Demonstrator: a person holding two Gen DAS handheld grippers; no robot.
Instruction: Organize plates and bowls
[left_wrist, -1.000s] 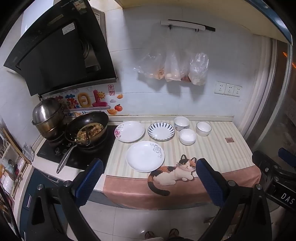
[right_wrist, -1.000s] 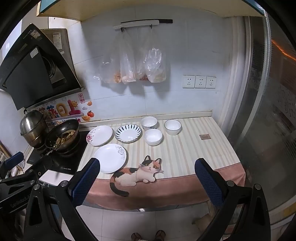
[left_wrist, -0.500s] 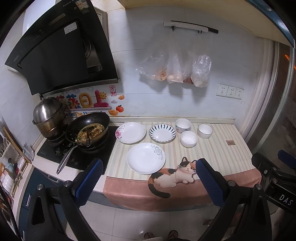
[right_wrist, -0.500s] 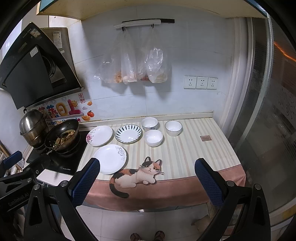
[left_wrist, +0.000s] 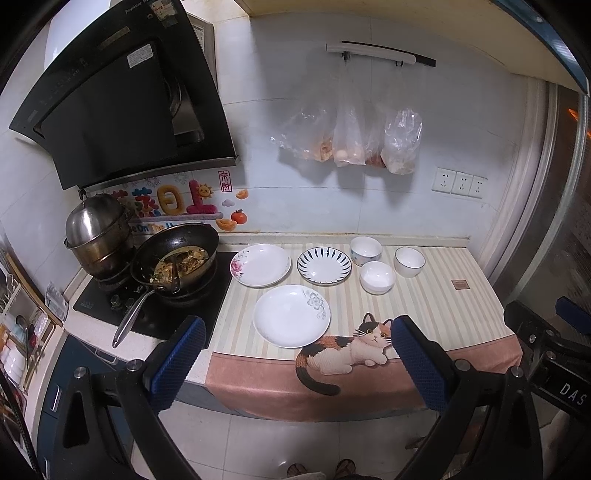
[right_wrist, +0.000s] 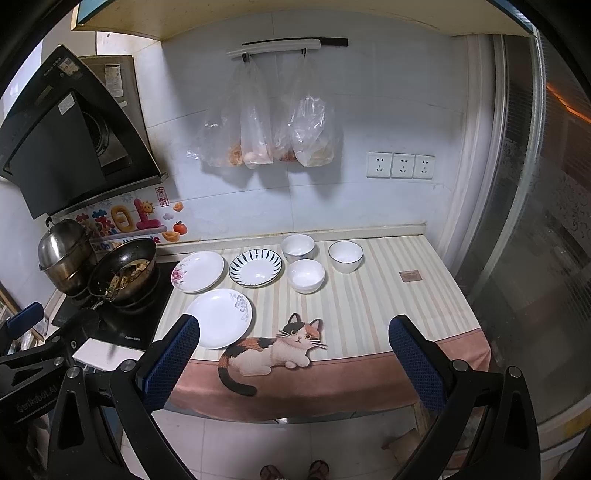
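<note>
Three plates lie on the striped counter mat: a white plate with a grey flower (left_wrist: 291, 315) (right_wrist: 220, 318) nearest me, a pink-flowered plate (left_wrist: 260, 264) (right_wrist: 198, 271) and a blue-striped plate (left_wrist: 324, 266) (right_wrist: 255, 267) behind it. Three white bowls stand to their right: one at the back (left_wrist: 365, 250) (right_wrist: 297, 248), one in front of it (left_wrist: 377, 277) (right_wrist: 306, 275), one with a dark rim (left_wrist: 409, 261) (right_wrist: 345, 256). My left gripper (left_wrist: 297, 363) and right gripper (right_wrist: 291, 363) both hang open in front of the counter edge, well short of the dishes, holding nothing.
A wok with food (left_wrist: 175, 260) and a steel pot (left_wrist: 98, 230) sit on the black stove (left_wrist: 147, 306) at the left. Plastic bags (left_wrist: 351, 140) hang on the wall under a rail. A cat-printed mat (left_wrist: 343, 350) drapes over the counter's front edge. A glass door (right_wrist: 535, 221) bounds the right.
Both views have shifted slightly, the counter sitting a little lower in frame. The dishes have not moved and both grippers stay open.
</note>
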